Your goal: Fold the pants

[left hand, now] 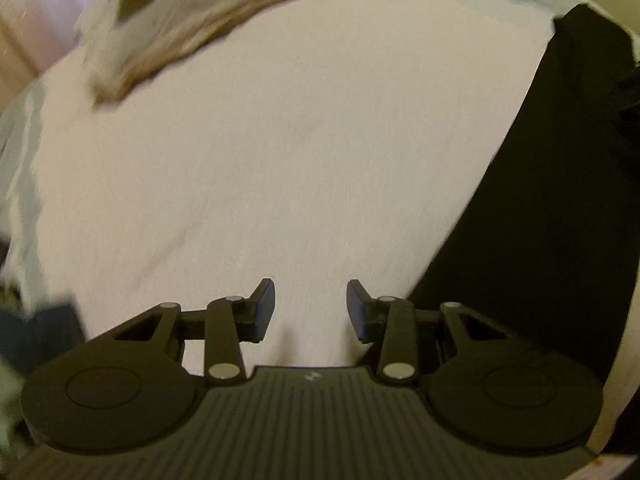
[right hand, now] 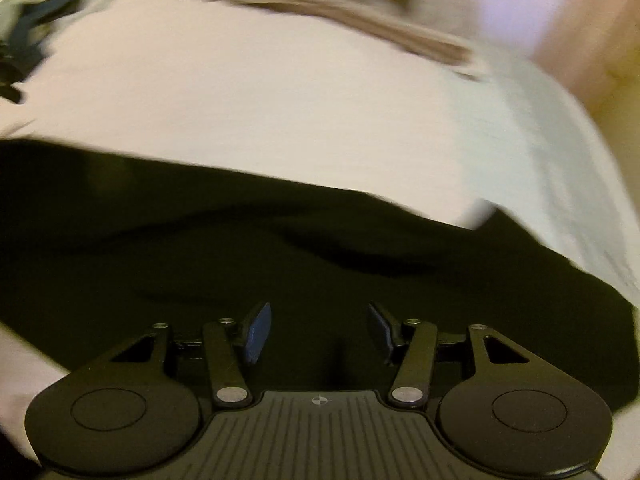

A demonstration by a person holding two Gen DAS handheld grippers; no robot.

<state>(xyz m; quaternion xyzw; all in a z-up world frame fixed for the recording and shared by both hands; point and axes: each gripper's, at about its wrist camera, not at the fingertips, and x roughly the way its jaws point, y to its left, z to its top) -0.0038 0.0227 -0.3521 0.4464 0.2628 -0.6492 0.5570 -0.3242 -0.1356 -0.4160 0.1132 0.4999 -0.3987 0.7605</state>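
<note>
The black pants (left hand: 540,184) lie on a pale pink sheet (left hand: 300,152) and fill the right side of the left wrist view. My left gripper (left hand: 311,306) hangs open over bare sheet, just left of the pants' edge, with nothing between its fingers. In the right wrist view the black pants (right hand: 240,256) spread across the lower half as a wide wrinkled band. My right gripper (right hand: 320,330) is open directly above that dark cloth and holds nothing. Both views are blurred by motion.
A folded tan cloth (left hand: 192,28) lies at the far side of the sheet, and the same tan cloth (right hand: 340,12) shows in the right wrist view. Pale grey-white bedding (right hand: 560,152) borders the sheet on the right. Dark clutter (right hand: 20,40) sits at the upper left.
</note>
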